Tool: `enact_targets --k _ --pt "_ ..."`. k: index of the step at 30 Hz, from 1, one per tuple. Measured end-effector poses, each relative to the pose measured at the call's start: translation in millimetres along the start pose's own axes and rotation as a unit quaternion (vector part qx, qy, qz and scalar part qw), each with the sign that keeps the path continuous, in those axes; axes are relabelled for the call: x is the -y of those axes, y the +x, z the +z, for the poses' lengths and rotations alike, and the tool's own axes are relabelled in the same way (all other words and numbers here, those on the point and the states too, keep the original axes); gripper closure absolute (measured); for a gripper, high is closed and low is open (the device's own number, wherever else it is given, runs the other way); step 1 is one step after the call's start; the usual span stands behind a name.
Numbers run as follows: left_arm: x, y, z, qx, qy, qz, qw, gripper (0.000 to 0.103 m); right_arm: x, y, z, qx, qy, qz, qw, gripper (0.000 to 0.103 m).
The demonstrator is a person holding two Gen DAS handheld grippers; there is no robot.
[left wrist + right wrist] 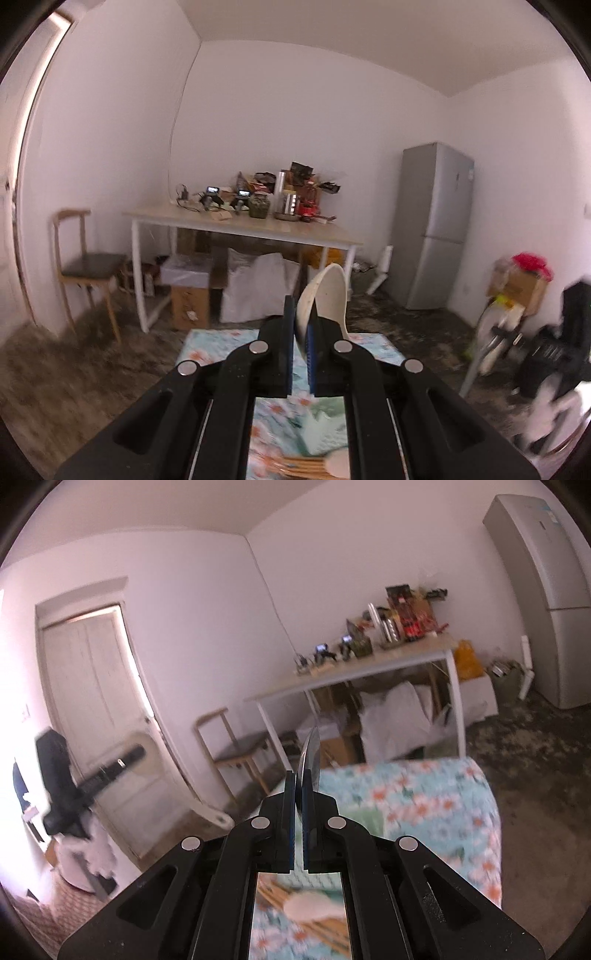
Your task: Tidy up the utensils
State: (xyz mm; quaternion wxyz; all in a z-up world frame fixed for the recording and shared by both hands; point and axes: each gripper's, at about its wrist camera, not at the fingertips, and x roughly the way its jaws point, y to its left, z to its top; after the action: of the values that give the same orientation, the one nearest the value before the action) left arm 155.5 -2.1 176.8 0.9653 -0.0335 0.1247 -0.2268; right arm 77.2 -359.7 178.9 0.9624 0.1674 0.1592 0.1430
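Both tools are up in the air rn, pointed across the room more than down at the work surface.

Left tool [301, 334]: pads nearly together w/ a narrow gap, pinching the lower end of a cream spoon [325, 301]. Spoon sticks up and leans a bit right from between the pads, bowl end on top, hollow side facing right. It's touching both pads as far as I can see, so that's a firm grip, not just resting there.

Right tool [300, 805]: same deal, pads almost shut, clamped on a thin metal piece [310, 758] that pokes up past the tips, shiny and seen edge-on. Looks like a steel spoon but can't tell for sure from this angle.

Below both tools is the surface w/ a floral cloth [424, 801], teal w/ orange flowers. In the right view its far right corner shows beside the tool. In the gap under each tool you can make out some wooden sticks [306, 467], prob chopsticks, plus a pale round thing [338, 463] lying on the cloth at the near edge, blurry tho.

Each tool shows up in the other's cam: the right one, w/ its metal piece, at the right edge of the left view, and the left one holding the cream spoon at the left side of the right view, so they're well apart.

Background: white desk [258, 227] w/ clutter by the far wall, wood chair [86, 264] left of it, grey fridge [432, 225] on the right, door [96, 686] in the right view.
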Motion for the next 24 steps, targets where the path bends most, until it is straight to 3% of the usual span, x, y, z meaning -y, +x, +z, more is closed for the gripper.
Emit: enact_targets --k 10,18,24 --pt "21.6 76.4 -35.1 -0.061 0.078 0.040 0.9943 0.098 35.5 52.2 32.9 0.024 0.047 0.067 0.996 0.102" --pt "31.3 93.8 -47.8 -0.069 0.123 0.062 0.9881 0.098 64.0 89.5 27.9 0.005 0.080 0.086 0.993 0.102" --pt "34.3 115.0 -67.3 -0.108 0.120 0.052 0.9855 0.098 69.7 108.3 7.9 -0.025 0.079 0.083 0.993 0.102"
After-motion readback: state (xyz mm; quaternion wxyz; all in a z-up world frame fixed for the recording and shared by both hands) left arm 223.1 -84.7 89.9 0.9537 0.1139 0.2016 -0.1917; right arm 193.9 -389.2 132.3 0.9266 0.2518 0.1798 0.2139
